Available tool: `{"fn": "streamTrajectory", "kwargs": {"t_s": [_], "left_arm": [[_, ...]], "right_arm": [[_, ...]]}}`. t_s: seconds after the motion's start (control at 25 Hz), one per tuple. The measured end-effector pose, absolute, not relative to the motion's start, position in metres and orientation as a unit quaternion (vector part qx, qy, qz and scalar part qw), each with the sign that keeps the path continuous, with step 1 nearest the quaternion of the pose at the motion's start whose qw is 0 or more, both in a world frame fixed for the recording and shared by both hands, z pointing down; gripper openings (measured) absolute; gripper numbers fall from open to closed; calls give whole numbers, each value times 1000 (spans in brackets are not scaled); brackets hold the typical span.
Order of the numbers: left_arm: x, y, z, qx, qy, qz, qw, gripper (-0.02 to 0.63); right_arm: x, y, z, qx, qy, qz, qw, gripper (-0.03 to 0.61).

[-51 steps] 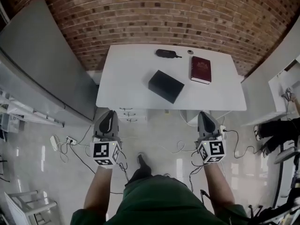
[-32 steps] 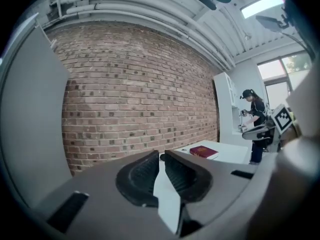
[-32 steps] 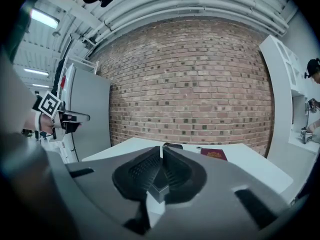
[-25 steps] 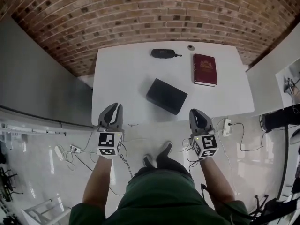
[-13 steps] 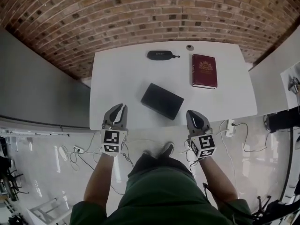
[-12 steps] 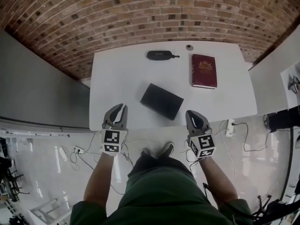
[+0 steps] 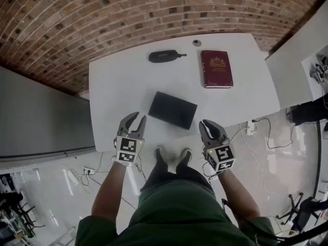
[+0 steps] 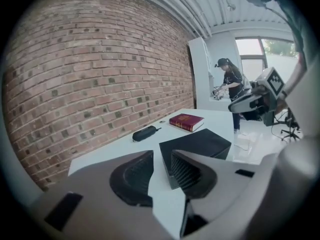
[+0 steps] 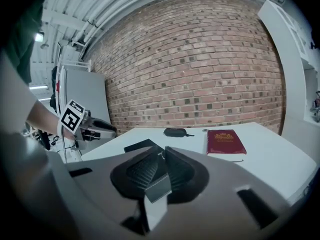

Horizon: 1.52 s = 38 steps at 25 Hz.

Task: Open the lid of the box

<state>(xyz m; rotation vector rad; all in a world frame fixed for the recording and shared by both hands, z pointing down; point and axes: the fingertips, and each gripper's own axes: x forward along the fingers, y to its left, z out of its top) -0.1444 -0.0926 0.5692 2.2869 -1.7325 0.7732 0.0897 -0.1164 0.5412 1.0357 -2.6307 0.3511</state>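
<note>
A flat black box (image 7: 172, 109) lies shut on the white table (image 7: 117, 83), near its front edge. My left gripper (image 7: 134, 119) hovers at that edge, just left of the box; its jaws are opening with nothing between them. In the left gripper view the box (image 8: 197, 141) sits just beyond the left gripper (image 8: 162, 154). My right gripper (image 7: 207, 124) is just right of the box's near corner. The right gripper (image 9: 162, 151) shows a narrow gap; its jaws are opening and hold nothing. Part of the box (image 9: 142, 145) shows behind them.
A red book (image 7: 216, 68) lies at the back right of the table, a black oblong case (image 7: 164, 56) at the back middle, and a small round object (image 7: 197, 43) beside it. A brick wall stands behind. Cables lie on the floor (image 7: 256, 132). A person (image 8: 230, 81) stands far off.
Both grippers have come forward to the table's front edge, on either side of the box. The left jaws have parted visibly. The box has not moved.
</note>
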Motion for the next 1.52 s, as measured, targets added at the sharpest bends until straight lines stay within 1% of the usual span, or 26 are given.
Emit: {"fn": "streamTrajectory", "kwargs": {"t_s": [0.04,0.2,0.44,0.56,0.68,0.72,1.08,1.2,1.52], "left_arm": [[-142,-95,575,775,-568,262,90,110],[-127,-100,598,810,-508,275,98,137],[-116,-106,634,837,-436,311,115,225],[-110,-107,645,847,-405,324,119,263],[-109,-111,652,852,-388,324,137,288],[-109,-113,653,854,-383,322,142,295],[-97,-113,661,870,-342,317,159,301],[-97,-112,663,871,-341,315,163,301],[-94,-111,664,868,-343,314,174,301]], "right_arm": [[90,-116,544,365,-911,126,148,46],[91,-115,551,385,-899,135,156,46],[90,-112,559,412,-885,140,167,61],[88,-109,563,418,-880,147,170,92],[81,-103,570,414,-879,157,177,163],[79,-101,572,413,-879,158,179,175],[52,-90,616,389,-879,164,222,293],[46,-94,627,388,-877,162,231,305],[37,-104,643,388,-874,162,244,310]]}}
